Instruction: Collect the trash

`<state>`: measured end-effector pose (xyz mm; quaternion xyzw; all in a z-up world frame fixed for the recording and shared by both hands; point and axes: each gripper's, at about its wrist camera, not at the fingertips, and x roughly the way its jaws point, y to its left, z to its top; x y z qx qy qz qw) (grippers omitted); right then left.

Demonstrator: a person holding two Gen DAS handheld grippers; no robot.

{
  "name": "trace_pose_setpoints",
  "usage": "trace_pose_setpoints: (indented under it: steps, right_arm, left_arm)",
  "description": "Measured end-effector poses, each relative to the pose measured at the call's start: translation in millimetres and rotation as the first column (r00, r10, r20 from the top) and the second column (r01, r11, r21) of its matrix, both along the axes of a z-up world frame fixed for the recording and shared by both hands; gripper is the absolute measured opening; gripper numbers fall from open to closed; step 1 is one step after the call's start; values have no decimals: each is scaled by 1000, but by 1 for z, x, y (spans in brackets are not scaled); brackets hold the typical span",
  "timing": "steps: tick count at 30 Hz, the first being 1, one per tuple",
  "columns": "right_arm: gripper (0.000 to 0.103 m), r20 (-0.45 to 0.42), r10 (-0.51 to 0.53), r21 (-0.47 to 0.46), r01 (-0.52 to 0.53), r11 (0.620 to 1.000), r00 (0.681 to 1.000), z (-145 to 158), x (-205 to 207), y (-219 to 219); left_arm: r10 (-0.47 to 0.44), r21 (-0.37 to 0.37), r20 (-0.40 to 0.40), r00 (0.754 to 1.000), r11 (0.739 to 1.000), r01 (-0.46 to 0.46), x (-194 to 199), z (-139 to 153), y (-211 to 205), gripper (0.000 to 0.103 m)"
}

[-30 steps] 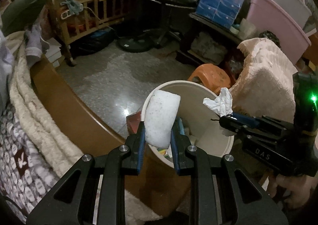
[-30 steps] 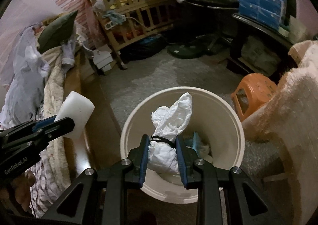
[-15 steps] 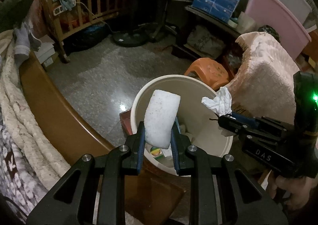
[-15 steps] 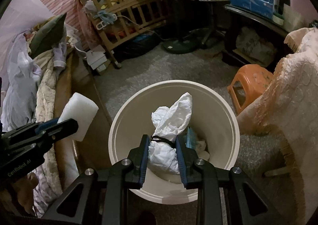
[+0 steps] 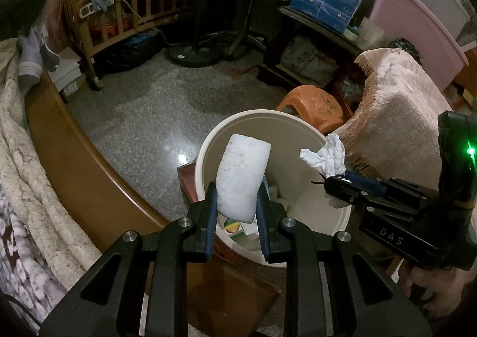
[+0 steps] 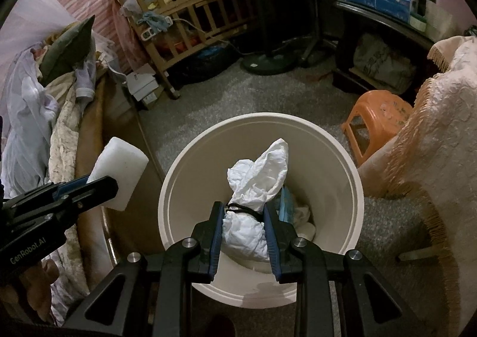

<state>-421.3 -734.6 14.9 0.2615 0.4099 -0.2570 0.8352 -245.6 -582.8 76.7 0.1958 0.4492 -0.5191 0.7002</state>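
The room was dim and warm-toned, lit from overhead. In the left wrist view a small white glare spot sat on the polished floor (image 5: 181, 158), and a green indicator light (image 5: 470, 152) flared on the dark housing at the right edge. Both views were sharp at the centre, with no motion blur. Fisheye distortion bent the wooden crib (image 6: 190, 18) and the bed edge (image 5: 74, 158) into curves, and the corners fell to black vignette. The white bin (image 6: 354, 188) was the brightest surface, while the dark shelf (image 6: 381, 30) sat in deep shadow.
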Motion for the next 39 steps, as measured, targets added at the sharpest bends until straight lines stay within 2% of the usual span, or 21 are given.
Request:
trace_pose_setpoints:
  steps: [12,15,18,19,24,31,39]
  right_arm:
    - [25,2,-15,4,15,1000,1000,-2,1,-3]
    - [26,-6,-34,-10,33,999,999,-3,2,-5]
    - [42,-2,-53,-4,53,999,999,-4,3,-7]
    - [44,5,-58,2,58,998,998,-4,2,-8]
    - [44,2,-53,16,53,998,999,-4,5,-7]
    - [44,17,2,3,-2,1000,1000,7,22,12]
    - [44,30,97,-21,-97,995,995,22,56,48]
  left_arm:
    - [-5,-5,-10,1000,1000,5,1,-3,-1,22]
    - [-5,-18,-27,1000,1000,4,4,-4,-2,27]
    - [-6,-26,-52,999,1000,4,5,-4,-2,35]
    - [-6,-27,-56,998,1000,5,6,-3,-2,39]
    - [8,-23,-49,999,1000,-9,9,0,5,39]
    - [76,-17,27,997,997,-75,21,11,30,39]
    - [195,-8,82,977,981,-195,56,16,84,39]
